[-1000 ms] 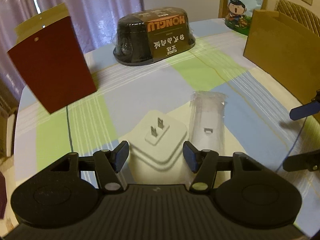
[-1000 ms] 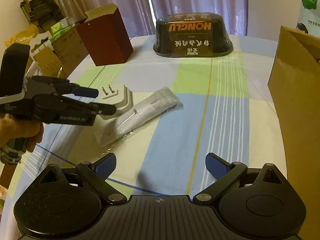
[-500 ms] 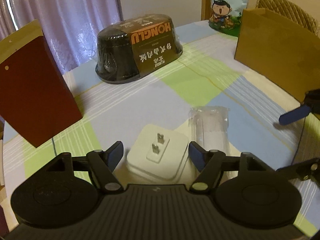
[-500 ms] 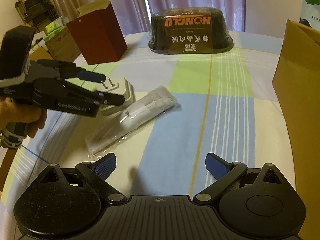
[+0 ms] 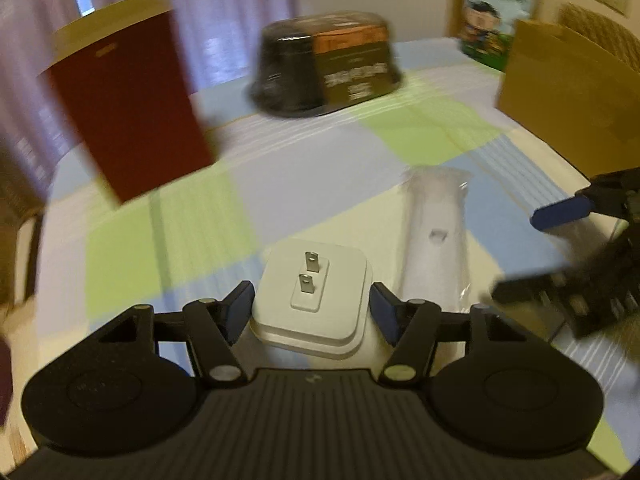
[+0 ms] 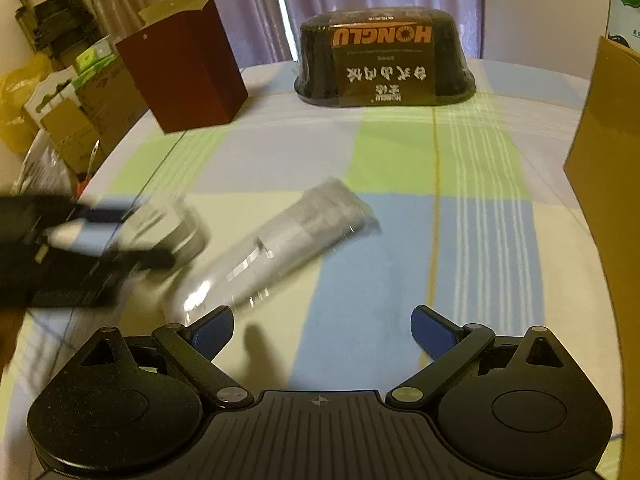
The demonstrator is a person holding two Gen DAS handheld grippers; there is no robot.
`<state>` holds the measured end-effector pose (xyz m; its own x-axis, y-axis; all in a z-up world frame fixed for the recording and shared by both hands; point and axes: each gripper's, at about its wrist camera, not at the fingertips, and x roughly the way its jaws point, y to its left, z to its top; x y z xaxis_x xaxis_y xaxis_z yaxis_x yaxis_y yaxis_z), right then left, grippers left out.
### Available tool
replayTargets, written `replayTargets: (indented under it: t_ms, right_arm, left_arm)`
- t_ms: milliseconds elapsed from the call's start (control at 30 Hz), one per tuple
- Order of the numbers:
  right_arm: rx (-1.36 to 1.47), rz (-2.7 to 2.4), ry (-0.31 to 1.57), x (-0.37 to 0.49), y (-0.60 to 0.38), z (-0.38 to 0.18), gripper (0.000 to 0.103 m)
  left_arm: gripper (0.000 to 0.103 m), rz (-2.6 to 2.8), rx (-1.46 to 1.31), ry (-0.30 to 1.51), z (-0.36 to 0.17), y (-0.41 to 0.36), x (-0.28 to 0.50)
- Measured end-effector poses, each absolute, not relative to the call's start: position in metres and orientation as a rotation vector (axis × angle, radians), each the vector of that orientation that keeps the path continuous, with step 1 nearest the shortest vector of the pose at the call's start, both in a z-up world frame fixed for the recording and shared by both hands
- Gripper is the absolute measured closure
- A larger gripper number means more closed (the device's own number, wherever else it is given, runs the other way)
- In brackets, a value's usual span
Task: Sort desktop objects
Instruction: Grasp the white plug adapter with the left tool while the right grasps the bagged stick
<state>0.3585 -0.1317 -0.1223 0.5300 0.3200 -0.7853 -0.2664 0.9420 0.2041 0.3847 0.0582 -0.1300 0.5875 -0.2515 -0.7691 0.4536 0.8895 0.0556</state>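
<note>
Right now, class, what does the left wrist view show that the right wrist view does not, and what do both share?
Only the left wrist view shows the white plug adapter's two metal prongs clearly, between the left gripper's open fingers. Only the right wrist view shows stacked cartons beside the table. Both show the plastic-wrapped white item, dark red box, HONGLU package and brown cardboard box.

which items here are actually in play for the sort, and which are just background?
In play:
- white plug adapter, between the left gripper fingers
- plastic-wrapped white item, just ahead of the open right gripper

Background:
- dark red box
- black HONGLU container
- brown cardboard box
- cartons beyond the table edge
</note>
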Motion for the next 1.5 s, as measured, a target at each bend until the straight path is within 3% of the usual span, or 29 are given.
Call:
replayTargets:
  t_ms: [500,533,600,667,767,867,1100,1233,1500]
  right_arm:
    - [-0.069,0.25,0.921,0.393,-0.056,-0.128,0.005]
    - [-0.09,0.265,0.918,0.391,-0.055,-0.129,0.007]
    - [-0.123,0.293,0.902,0.385,-0.056,-0.128,0.022]
    - [-0.145,0.326,0.896,0.379,-0.061,-0.126,0.045]
    - [-0.163,0.363,0.907,0.37,-0.072,-0.124,0.056]
    - [-0.192,0.398,0.932,0.356,-0.083,-0.122,0.06]
    - [-0.244,0.44,0.983,0.275,-0.126,-0.117,0.063]
    - [-0.24,0.439,1.021,0.209,-0.161,-0.113,0.063]
    - [-0.2,0.364,1.093,0.094,-0.228,-0.105,0.063]
  left_arm:
    - [0.045,-0.281,0.181,0.844,-0.127,0.095,0.331]
    - [0.045,-0.281,0.188,0.843,-0.127,0.095,0.329]
    - [0.045,-0.282,0.196,0.843,-0.128,0.093,0.326]
    - [0.045,-0.283,0.204,0.843,-0.128,0.091,0.321]
    - [0.045,-0.283,0.209,0.846,-0.128,0.086,0.312]
    - [0.045,-0.29,0.2,0.859,-0.127,0.082,0.301]
    - [0.045,-0.327,0.191,0.898,-0.125,0.058,0.259]
    - [0.053,-0.368,0.208,0.912,-0.121,0.027,0.219]
    - [0.053,-0.395,0.23,0.933,-0.116,-0.027,0.15]
